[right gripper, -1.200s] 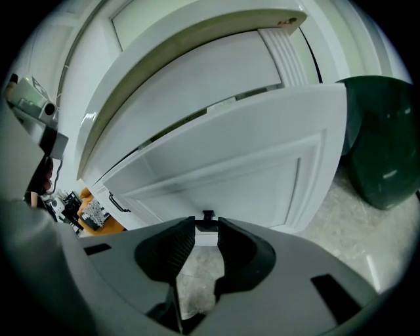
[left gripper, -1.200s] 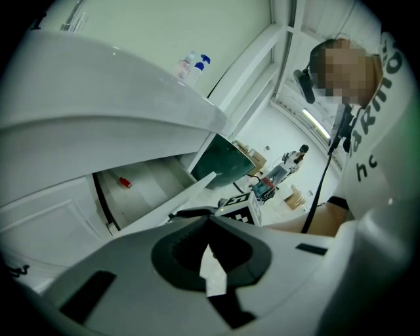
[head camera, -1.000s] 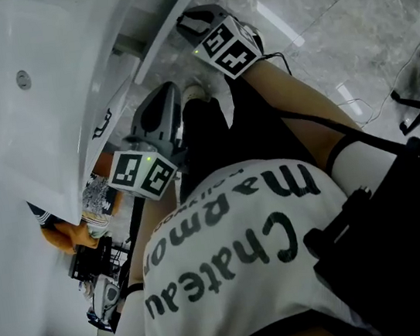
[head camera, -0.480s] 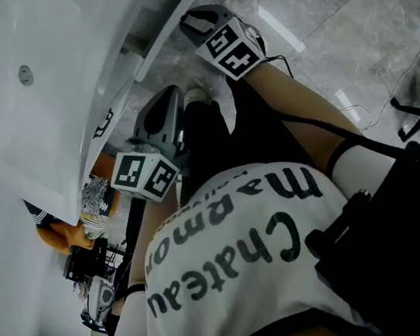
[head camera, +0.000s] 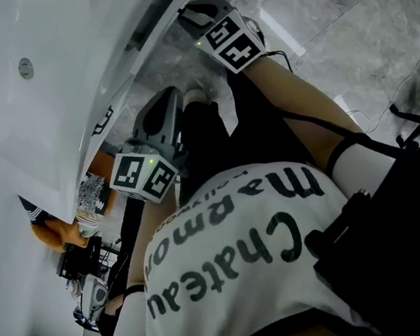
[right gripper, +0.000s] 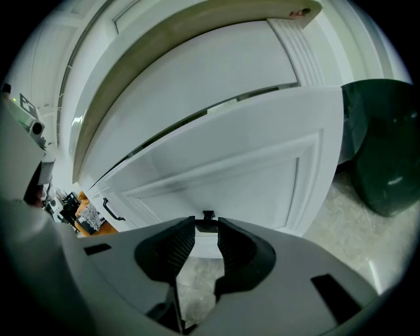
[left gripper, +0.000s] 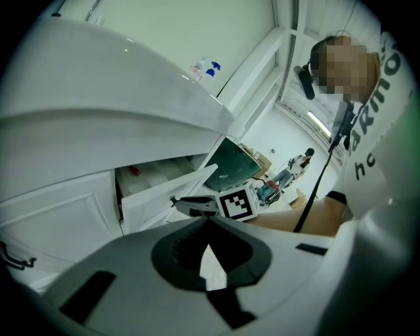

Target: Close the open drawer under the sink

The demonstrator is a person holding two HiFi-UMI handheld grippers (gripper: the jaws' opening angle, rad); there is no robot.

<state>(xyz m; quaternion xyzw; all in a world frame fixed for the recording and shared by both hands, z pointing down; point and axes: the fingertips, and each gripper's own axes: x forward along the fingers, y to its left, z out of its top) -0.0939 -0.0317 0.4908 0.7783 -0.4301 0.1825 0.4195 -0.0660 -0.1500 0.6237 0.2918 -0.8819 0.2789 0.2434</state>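
- The white sink (head camera: 30,112) fills the head view's left.
- The open drawer (right gripper: 230,164) juts out beneath it, its white front facing the right gripper.
- A dark green bin (right gripper: 384,151) stands just beside the drawer.
- Left gripper (left gripper: 207,220): jaws together, empty, away from the drawer.
- Right gripper (right gripper: 205,228): jaws clamped on the drawer's black handle (right gripper: 208,214).

Drawer (right gripper: 249,164) white, handle (right gripper: 207,216) black. Bin (right gripper: 384,151) at right dark green. Floor (head camera: 344,18) grey marble, veined. Marker cube (head camera: 232,40) top centre black-and-white squares. Shirt (head camera: 234,277) white, black lettering. Sink (head camera: 22,113) upper left white.
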